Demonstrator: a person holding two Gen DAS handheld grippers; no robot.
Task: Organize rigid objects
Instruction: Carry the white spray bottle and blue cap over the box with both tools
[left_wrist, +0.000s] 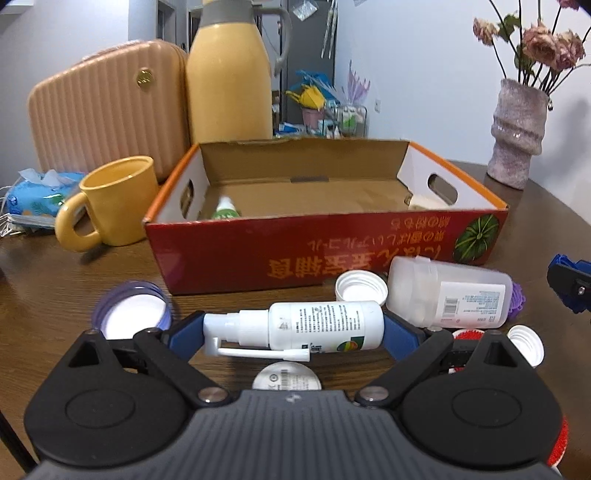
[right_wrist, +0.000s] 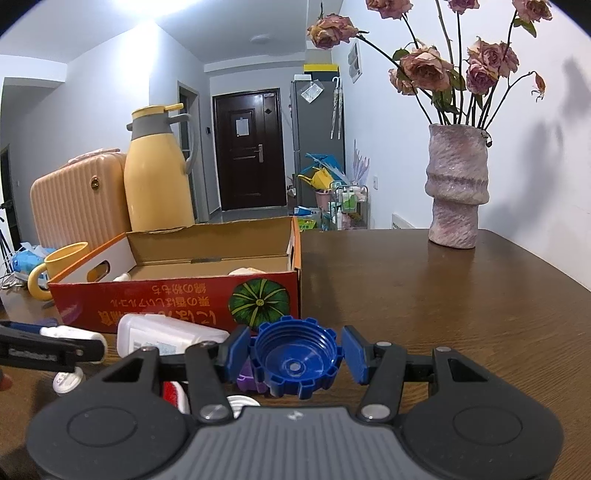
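A person is working at a brown wooden table, holding a two-finger gripper in each hand. The left gripper is gripping a white spray bottle lengthwise, one blue pad on the nozzle end and the other on the base, so its jaws are spread wide to span it; the bottle is lying sideways, just in front of a red cardboard box. The right gripper is holding a blue ridged cap between its pads, hollow side facing the camera; the left pad looks pressed against it, though contact on the right side is hard to confirm. The box is sitting open-topped, likely as the collecting bin, and already contains a small green-and-white bottle in one corner. Still loose on the table near the box are a clear plastic bottle on its side and a white cap, probably waiting their turn.
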